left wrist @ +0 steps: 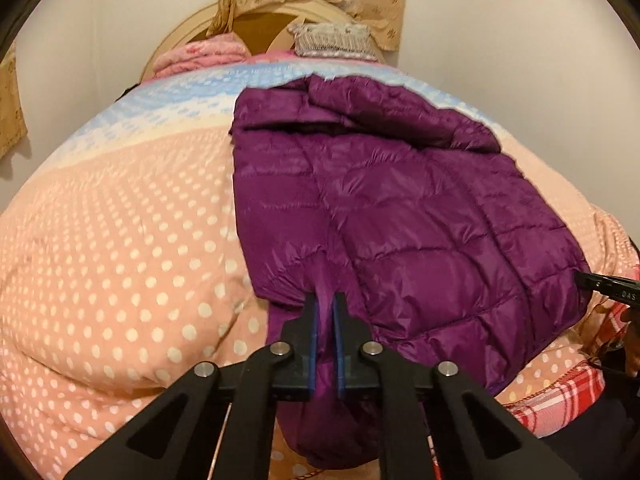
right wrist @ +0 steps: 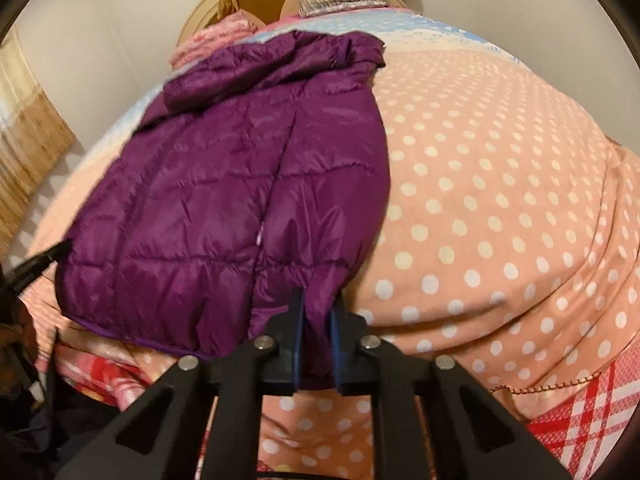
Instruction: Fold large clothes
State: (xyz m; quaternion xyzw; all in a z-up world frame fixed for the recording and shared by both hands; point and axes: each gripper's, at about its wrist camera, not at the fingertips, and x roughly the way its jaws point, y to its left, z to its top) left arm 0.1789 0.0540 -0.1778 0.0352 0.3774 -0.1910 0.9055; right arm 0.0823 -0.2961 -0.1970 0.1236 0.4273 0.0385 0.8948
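While the purple quilted jacket (left wrist: 400, 216) lies spread on the pink polka-dot bedspread (left wrist: 120, 248), its hood end toward the headboard (left wrist: 188, 28) and its hem at the bed's near edge, the left gripper (left wrist: 325, 304) has its blue-padded fingers pinched on the jacket's left hem corner. At the jacket's other hem corner, the right gripper (right wrist: 317, 304) is likewise clamped on a bunch of purple fabric, just above the red plaid sheet (right wrist: 580, 420).
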